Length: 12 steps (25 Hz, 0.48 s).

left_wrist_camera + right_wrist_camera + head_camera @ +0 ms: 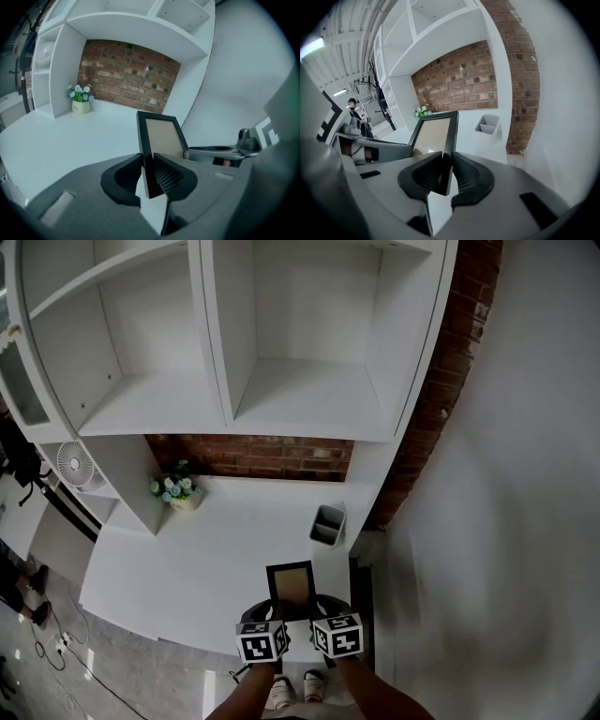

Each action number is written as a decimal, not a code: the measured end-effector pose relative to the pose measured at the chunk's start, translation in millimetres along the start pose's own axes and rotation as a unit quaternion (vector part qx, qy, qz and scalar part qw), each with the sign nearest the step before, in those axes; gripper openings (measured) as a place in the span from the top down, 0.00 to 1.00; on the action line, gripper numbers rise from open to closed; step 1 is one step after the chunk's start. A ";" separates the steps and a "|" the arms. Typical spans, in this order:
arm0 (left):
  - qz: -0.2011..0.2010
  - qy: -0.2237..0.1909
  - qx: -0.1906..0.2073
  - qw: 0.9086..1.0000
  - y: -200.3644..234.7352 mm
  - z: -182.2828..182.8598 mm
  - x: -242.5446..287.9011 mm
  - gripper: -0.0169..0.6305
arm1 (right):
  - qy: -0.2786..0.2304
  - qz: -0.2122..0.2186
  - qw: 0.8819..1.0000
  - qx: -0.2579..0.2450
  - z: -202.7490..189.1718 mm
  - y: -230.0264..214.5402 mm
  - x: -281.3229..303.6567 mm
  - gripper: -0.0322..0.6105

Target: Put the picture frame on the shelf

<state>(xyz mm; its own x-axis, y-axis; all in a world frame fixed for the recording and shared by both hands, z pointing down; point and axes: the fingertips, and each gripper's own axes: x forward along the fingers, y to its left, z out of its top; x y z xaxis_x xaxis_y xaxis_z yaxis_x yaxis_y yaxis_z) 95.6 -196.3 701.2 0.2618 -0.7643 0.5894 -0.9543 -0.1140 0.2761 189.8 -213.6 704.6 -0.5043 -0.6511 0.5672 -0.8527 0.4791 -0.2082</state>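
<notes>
A black picture frame (291, 582) with a tan, blank panel is held up over the front edge of the white desk (216, 554), tilted back. My left gripper (270, 607) is shut on its left side bar, which stands between the ribbed pads in the left gripper view (149, 174) with the frame (161, 136) rising beyond. My right gripper (323, 606) is shut on the right side bar, seen in its own view (446, 174) with the frame (433, 133) above. The white shelf unit (309, 399) with open compartments stands above the desk.
A small pot of flowers (178, 491) sits at the desk's back left by a brick wall (253, 456). A grey two-slot bin (328, 524) stands at the back right. A white fan (77, 465) sits in a side shelf. A person (355, 115) stands far off.
</notes>
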 end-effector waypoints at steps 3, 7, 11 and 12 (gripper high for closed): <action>0.009 -0.032 -0.001 0.999 5.4 26.3 -16.3 0.84 | -0.030 0.011 0.999 -0.028 31.2 14.8 -5.7 0.82; 0.025 -0.074 0.002 0.997 11.3 62.6 -43.3 0.84 | -0.068 0.030 0.995 -0.064 71.1 36.8 -16.7 0.82; 0.039 -0.117 0.005 0.992 13.8 96.1 -75.0 0.84 | -0.106 0.049 0.989 -0.090 108.4 59.2 -32.2 0.82; 0.041 -0.127 0.006 0.991 13.6 103.2 -82.9 0.84 | -0.114 0.052 0.988 -0.095 116.5 64.3 -36.6 0.82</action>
<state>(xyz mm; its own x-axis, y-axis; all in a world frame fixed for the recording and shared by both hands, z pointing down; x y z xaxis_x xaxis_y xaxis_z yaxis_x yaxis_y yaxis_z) 46.0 -200.0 577.7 0.1393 -0.9065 0.3985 -0.9731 -0.0507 0.2248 137.5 -227.6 577.7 -0.6239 -0.6981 0.3513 -0.7648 0.6378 -0.0906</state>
